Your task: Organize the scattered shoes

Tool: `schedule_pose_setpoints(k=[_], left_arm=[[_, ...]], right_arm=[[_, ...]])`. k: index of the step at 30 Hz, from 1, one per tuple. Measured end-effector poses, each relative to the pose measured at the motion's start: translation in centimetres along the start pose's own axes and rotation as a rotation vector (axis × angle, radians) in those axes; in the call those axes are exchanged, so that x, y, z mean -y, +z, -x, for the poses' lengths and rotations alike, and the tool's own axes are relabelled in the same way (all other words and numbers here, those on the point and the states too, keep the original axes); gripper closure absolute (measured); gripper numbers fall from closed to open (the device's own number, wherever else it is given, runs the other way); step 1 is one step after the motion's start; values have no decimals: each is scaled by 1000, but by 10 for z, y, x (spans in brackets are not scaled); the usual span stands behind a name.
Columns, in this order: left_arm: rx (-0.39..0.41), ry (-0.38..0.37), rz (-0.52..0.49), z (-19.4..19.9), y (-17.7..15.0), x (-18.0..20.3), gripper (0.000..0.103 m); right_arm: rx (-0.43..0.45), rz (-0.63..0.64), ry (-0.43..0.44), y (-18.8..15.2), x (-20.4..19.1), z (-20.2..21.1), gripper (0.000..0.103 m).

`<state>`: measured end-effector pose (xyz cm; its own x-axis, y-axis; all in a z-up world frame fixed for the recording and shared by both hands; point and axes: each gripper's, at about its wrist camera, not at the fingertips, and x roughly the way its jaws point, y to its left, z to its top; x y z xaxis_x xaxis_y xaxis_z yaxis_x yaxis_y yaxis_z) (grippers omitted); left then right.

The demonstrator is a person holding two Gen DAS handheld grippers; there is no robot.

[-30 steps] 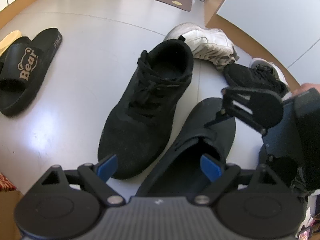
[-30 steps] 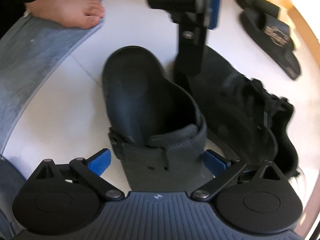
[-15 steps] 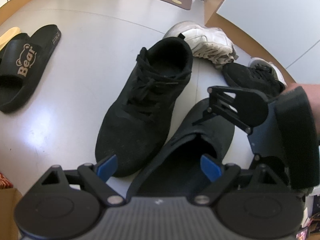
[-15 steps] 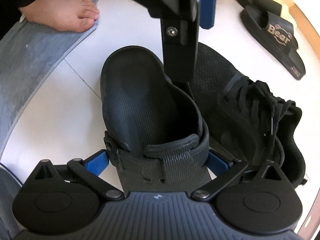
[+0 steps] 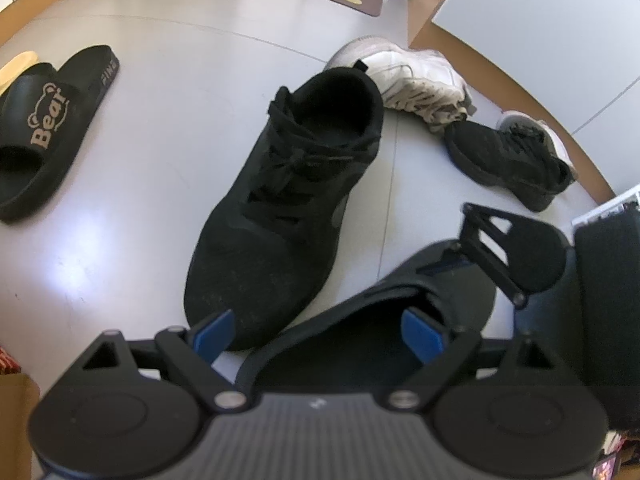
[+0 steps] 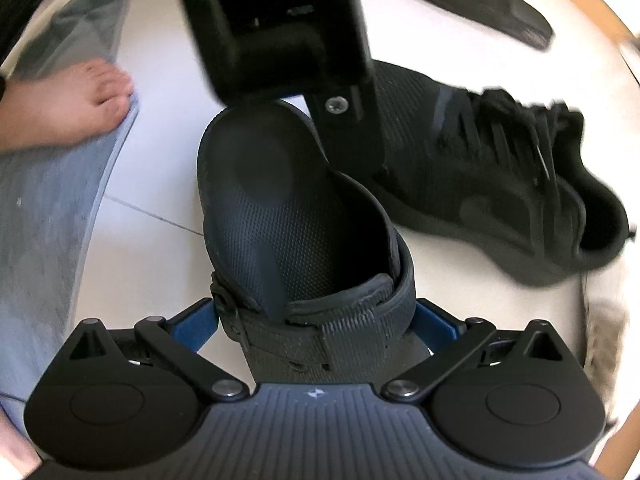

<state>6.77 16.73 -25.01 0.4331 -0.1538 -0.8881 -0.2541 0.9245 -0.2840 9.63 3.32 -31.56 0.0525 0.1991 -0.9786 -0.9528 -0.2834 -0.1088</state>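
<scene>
Counting the shoes across both views gives six: one dark clog [image 6: 296,216], one black lace-up sneaker [image 5: 288,208], a second smaller black sneaker [image 5: 508,156], one white sneaker [image 5: 412,80], one white-soled shoe [image 5: 536,128] half hidden behind that smaller sneaker, and one black slide [image 5: 48,128] with "Bear" printed on its strap; a pale yellow edge [image 5: 16,68] pokes out behind the slide, too little of it showing to name; there are two tools, and one bare foot [image 6: 68,108] resting on a blue-grey mat [image 6: 44,216].

The pale floor [image 5: 132,240] lies open between the slide and the lace-up sneaker, and open again on the clog's mat side up to the mat's edge; a wood-trimmed wall base [image 5: 500,64] curves behind the white sneaker and the small black one, closing off that side; the clog and the lace-up sneaker sit just beside each other, toe areas nearly meeting under the left tool.

The clog is dark, matte, with a dimpled footbed and a wide woven strap across its instep; it sits on the floor between the mat and the lace-up sneaker; the right tool [image 6: 316,320] straddles that strap with blue pads at both sides, seemingly clamped on it; the left tool [image 5: 320,330] hangs over the clog's front with its jaws wide apart, gripping nothing.
</scene>
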Motion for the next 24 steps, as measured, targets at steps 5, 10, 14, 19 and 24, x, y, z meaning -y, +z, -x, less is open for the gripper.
schedule_pose_setpoints(k=[5, 10, 14, 19, 24], left_arm=[[-6, -7, 3, -2, -1, -1, 11], [-13, -7, 6, -4, -3, -1, 11], [-18, 2, -6, -6, -4, 1, 11], [-22, 18, -15, -9, -6, 4, 11], [-30, 33, -34, -10, -9, 9, 11]], right_arm=[[22, -126, -41, -8, -14, 2, 0], [40, -266, -70, -11, -24, 4, 0], [63, -385, -92, -12, -33, 6, 0], [125, -543, -102, -20, -40, 6, 0], [152, -684, -79, -24, -35, 13, 0]])
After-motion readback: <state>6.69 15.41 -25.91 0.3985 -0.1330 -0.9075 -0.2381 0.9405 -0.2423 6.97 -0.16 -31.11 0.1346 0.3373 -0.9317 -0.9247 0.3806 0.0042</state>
